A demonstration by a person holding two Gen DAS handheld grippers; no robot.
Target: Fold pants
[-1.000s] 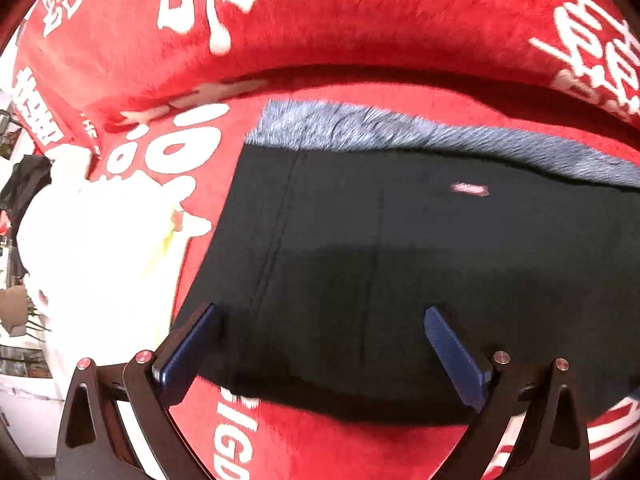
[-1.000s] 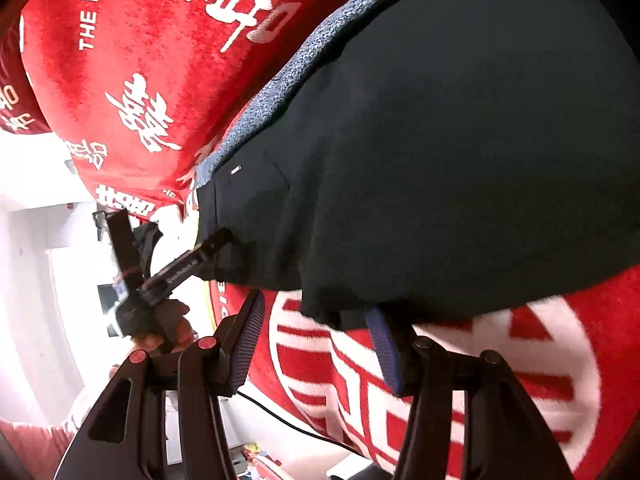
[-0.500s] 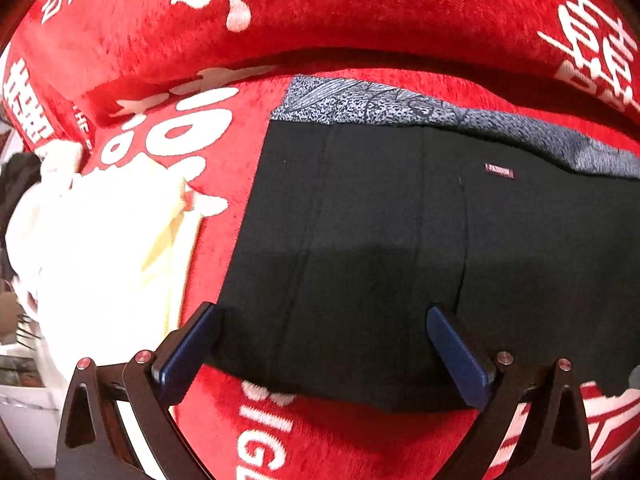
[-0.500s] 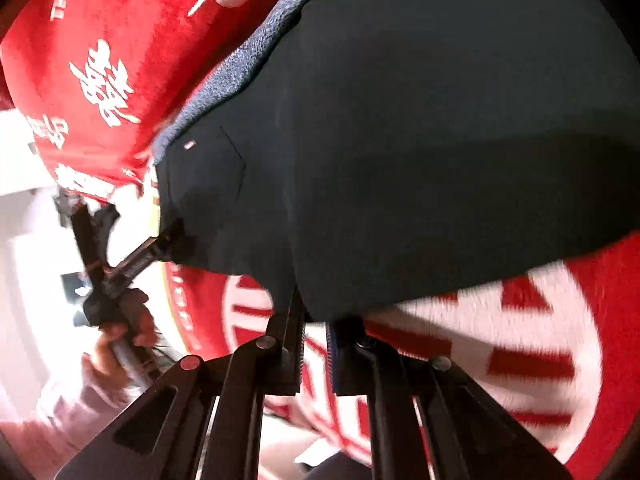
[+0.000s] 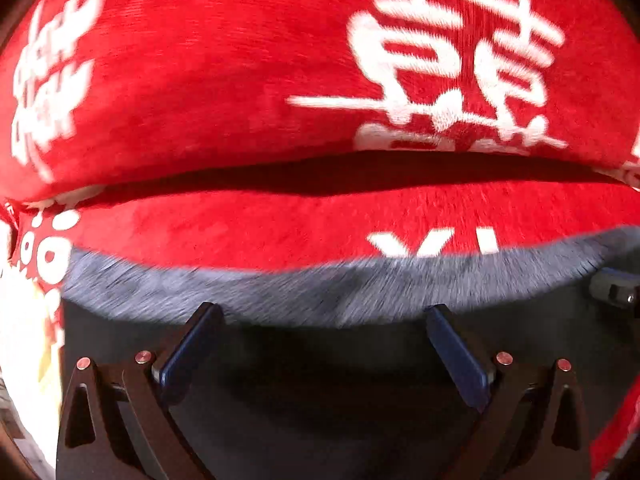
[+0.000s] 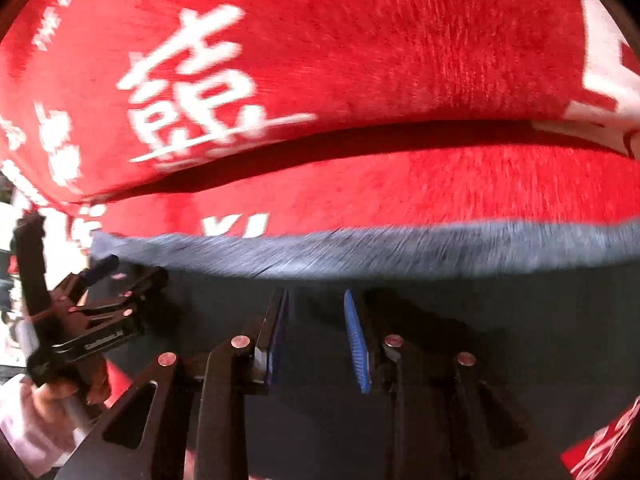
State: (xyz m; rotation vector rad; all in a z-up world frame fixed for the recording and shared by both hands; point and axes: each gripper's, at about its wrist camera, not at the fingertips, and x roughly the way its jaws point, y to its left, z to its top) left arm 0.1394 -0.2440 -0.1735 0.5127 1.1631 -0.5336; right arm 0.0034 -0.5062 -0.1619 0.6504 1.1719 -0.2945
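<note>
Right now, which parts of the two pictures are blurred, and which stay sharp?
Left wrist view: the grey waistband and the white characters on the red blanket are smeared by motion, while the fingers stay sharp. Right wrist view: the same streaked waistband; fingers crisp.

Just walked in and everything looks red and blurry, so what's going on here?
A person with two handheld grippers is folding black pants with a grey waistband on a red printed blanket. The left gripper is wide open over the fabric; the right gripper is slightly apart, seemingly holding nothing.
</note>
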